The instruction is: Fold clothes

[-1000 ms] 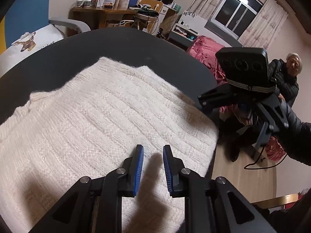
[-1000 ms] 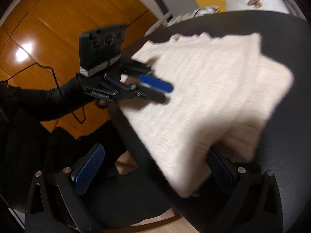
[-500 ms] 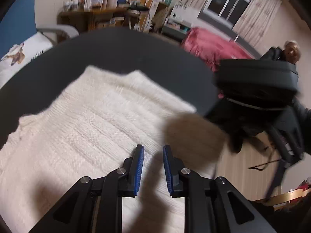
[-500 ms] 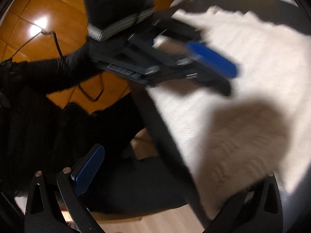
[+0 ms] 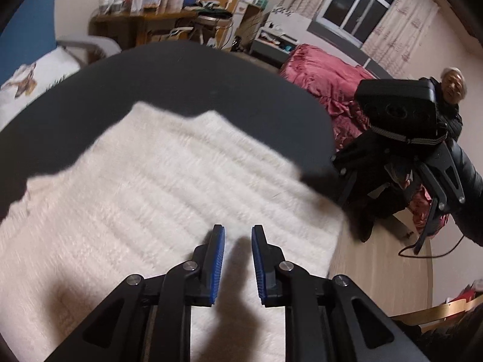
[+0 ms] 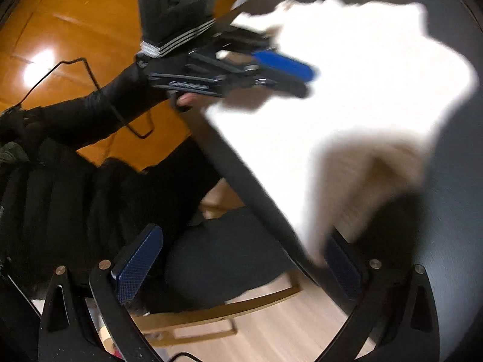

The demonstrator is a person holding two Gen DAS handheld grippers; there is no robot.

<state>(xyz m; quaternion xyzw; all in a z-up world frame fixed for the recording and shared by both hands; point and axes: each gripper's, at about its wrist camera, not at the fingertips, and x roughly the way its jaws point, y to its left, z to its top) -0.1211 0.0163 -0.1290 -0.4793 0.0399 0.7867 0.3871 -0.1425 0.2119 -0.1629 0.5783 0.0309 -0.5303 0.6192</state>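
Observation:
A cream knitted sweater (image 5: 151, 187) lies spread on the round black table (image 5: 181, 72). My left gripper (image 5: 237, 235) hovers over its near part. Its blue-padded jaws stand a narrow gap apart and are closing, with nothing between them. In the right wrist view the sweater (image 6: 347, 75) is overexposed and blurred, and the left gripper (image 6: 289, 72) hangs over its left edge. My right gripper (image 6: 241, 241) is wide open at the table's edge (image 6: 256, 187). A corner of the sweater lies by its right finger (image 6: 341, 259), unpinched. In the left wrist view the right gripper (image 5: 383, 223) sits off the table's right side.
A wooden chair (image 6: 211, 310) with a dark seat stands under the table edge. A person in a dark jacket (image 5: 449, 105) sits by a bed with a red cover (image 5: 326, 75). A cluttered desk (image 5: 145, 21) stands behind. A cable (image 6: 90, 69) lies on the wooden floor.
The right gripper swung in close to the left one half a second ago and has drawn back to the table's edge. The sweater corner near its right finger has dropped lower.

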